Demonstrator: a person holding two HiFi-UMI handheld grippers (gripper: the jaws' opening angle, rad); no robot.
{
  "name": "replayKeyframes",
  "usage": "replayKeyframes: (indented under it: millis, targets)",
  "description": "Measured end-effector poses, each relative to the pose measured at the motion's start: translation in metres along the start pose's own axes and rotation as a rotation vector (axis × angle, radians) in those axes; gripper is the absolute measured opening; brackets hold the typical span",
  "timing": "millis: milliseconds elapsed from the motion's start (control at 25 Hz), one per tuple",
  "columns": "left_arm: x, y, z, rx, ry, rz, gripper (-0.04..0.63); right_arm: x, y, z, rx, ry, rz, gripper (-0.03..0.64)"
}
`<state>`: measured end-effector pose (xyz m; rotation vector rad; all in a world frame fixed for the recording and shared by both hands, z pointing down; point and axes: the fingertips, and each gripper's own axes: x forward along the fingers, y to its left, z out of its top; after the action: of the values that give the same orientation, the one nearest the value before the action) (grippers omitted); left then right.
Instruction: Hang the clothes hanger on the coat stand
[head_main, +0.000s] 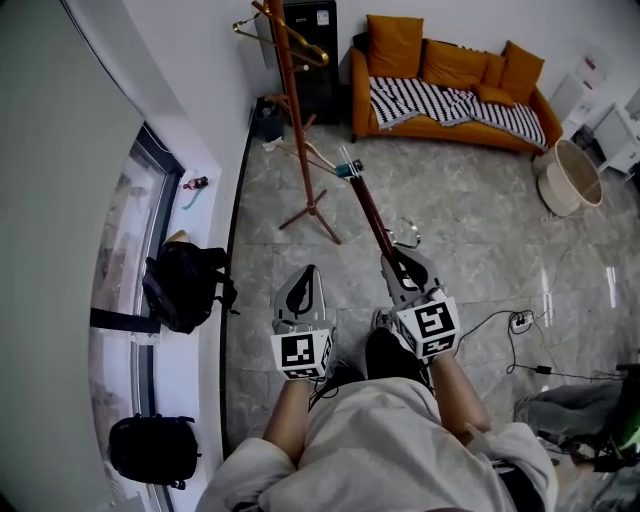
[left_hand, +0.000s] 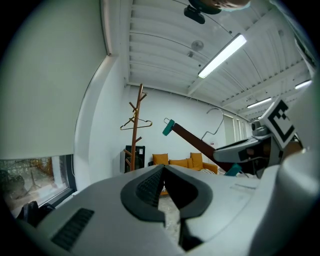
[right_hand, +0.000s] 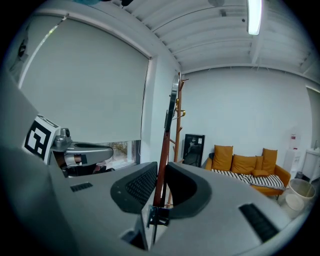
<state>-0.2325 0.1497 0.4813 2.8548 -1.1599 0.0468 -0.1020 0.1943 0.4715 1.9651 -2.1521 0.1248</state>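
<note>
The brown wooden coat stand (head_main: 297, 120) rises at the far left by the wall, with a tan hanger (head_main: 300, 42) hooked near its top. My right gripper (head_main: 392, 262) is shut on a dark brown hanger (head_main: 368, 212) with teal clips, whose bar slants up toward the stand but stays well short of it. In the right gripper view the bar (right_hand: 163, 150) runs upright between the jaws of the right gripper (right_hand: 160, 170), with the stand (right_hand: 178, 125) behind. My left gripper (head_main: 305, 272) is beside it, shut and empty. The left gripper view shows the left gripper (left_hand: 164, 170), the stand (left_hand: 136, 135) and the held hanger (left_hand: 195, 142).
An orange sofa (head_main: 450, 90) with a striped blanket stands at the far wall, a black cabinet (head_main: 318, 60) beside the stand. Two black backpacks (head_main: 185, 285) lie by the window at left. A round basket (head_main: 572, 178) and floor cables (head_main: 520, 325) are at right.
</note>
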Motion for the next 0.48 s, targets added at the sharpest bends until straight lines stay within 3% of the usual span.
replayKeyframes:
  millis: [480]
  targets:
    - [0.11,0.01,0.009,0.044,0.018,0.014,0.009,0.078,-0.074,0.006,-0.031,0.002,0.083,0.058]
